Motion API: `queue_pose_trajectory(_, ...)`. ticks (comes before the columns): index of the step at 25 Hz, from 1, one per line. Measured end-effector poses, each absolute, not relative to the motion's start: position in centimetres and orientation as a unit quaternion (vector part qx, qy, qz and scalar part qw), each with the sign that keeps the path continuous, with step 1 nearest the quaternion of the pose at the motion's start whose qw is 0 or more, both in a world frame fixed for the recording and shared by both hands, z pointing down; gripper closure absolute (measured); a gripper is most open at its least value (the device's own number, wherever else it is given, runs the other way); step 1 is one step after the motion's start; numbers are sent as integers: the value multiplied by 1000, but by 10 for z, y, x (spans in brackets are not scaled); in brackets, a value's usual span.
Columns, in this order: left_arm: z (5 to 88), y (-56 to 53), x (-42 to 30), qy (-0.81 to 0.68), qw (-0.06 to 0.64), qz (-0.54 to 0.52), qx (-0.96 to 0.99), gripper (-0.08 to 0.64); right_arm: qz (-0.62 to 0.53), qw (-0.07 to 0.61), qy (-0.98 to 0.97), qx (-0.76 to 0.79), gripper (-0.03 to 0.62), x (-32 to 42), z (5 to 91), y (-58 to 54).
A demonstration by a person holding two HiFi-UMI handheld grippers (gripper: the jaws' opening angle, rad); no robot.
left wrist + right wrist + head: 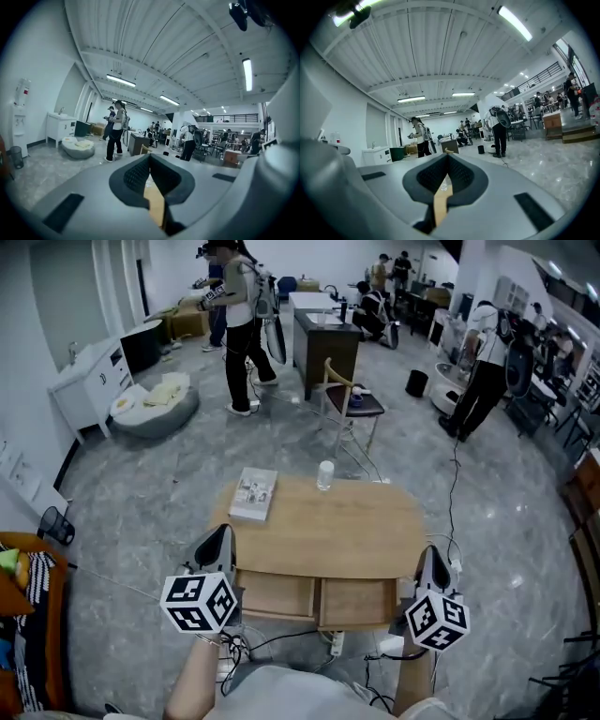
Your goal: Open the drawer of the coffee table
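Note:
The wooden coffee table (328, 535) stands just ahead of me in the head view. Two drawer fronts show under its near edge, the left drawer (274, 596) and the right drawer (358, 604); how far either is pulled out I cannot tell. My left gripper (220, 534) is raised at the table's near left corner, apart from the drawers, jaws shut and empty. My right gripper (430, 555) hangs at the near right corner, also shut and empty. Both gripper views look level across the room; the left gripper (150, 157) and right gripper (447, 157) show closed tips over a sliver of tabletop.
A book (254, 494) and a clear cup (324, 474) sit on the tabletop's far side. A chair (349, 401) stands behind the table. Cables and a power strip (334, 643) lie on the floor by my feet. Several people stand farther back; a beanbag (155, 405) lies far left.

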State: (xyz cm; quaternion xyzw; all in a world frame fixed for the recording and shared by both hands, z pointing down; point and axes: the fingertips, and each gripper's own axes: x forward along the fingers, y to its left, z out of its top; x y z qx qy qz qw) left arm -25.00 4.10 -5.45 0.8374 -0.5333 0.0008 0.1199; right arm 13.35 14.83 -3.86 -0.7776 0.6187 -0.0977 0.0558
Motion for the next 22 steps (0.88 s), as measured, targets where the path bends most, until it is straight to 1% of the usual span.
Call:
queue_pose_trajectory(4,-66,52,-247,-545,99,-2,832,565,-89,61,615,-781,592,157,-53,172)
queue_pose_trajectory(9,-57,54,-235,-552,104,3,827,565,-90,50,610,-785,592,174,-47,183)
queue_pose_trajectory(16,-53,41,-223,-546,105,20,831,565,-91,51,615,-782,592,169,-47,169)
queue_pose_trajectory(22,-53,28,-222,-540,107,22,835,565,-76,26,605,-792,594,166,-51,166)
